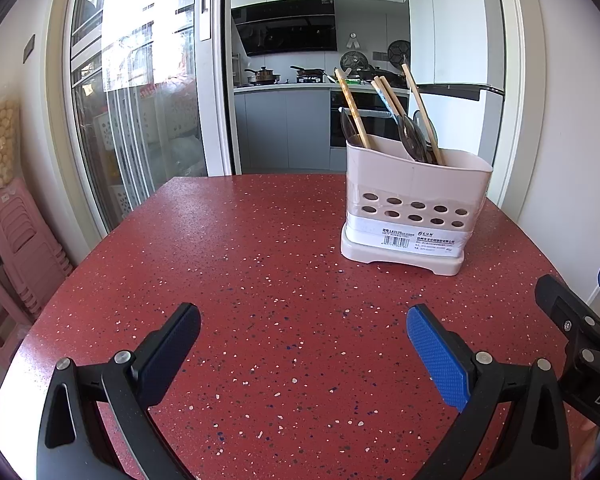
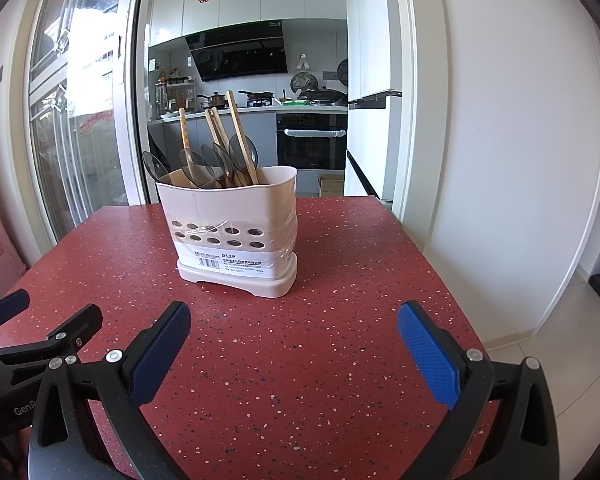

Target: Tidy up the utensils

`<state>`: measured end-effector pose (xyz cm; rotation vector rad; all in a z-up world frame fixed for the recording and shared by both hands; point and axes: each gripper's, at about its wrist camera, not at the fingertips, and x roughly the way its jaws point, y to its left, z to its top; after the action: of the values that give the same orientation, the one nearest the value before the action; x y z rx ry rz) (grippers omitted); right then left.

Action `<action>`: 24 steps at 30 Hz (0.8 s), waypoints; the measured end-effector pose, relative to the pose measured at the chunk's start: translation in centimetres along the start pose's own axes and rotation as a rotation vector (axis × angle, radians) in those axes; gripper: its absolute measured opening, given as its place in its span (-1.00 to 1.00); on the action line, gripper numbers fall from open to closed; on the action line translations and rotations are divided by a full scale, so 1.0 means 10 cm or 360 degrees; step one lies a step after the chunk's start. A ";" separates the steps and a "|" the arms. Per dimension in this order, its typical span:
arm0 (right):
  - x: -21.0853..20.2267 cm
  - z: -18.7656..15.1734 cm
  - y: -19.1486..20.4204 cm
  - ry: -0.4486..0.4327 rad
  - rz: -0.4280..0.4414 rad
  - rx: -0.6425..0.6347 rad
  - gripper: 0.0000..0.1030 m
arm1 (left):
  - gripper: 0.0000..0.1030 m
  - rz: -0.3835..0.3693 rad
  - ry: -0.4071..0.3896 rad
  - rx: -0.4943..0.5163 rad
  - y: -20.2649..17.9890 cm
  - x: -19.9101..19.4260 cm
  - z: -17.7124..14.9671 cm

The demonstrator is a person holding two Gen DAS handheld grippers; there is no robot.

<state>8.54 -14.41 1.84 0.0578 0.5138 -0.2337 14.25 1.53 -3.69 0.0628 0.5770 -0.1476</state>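
Evidently, both tools were idle. The left hand-held gripper [image 1: 303,334] hung over the bare red desk [image 1: 240,264] with its jaws spread wide and nothing between them; the right hand-held gripper [image 2: 294,334] did likewise, side by side with the left and well back from the work. The holder [image 2: 236,232] stood upright on the desk, ahead of both. Chopsticks [image 2: 242,136] and dark spoons [image 2: 196,168] leaned inside it, handles or bowls poking above the rim, so each could be pinched from above. No utensil lay loose on the desk, which suggested the sorting was either finished or still to start inside the holder's compartments.
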 end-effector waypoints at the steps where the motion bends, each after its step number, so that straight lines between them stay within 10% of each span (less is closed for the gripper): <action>1: 0.00 0.00 0.00 0.0001 0.0000 0.0000 1.00 | 1.00 -0.0001 0.0000 -0.0001 0.00 0.00 0.00; 24: 0.00 0.00 0.00 -0.0002 0.0003 -0.0002 1.00 | 1.00 0.0001 0.0033 -0.0012 0.01 0.03 0.01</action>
<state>8.53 -14.39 1.88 0.0567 0.5124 -0.2315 14.60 1.62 -3.82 0.0574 0.5980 -0.1446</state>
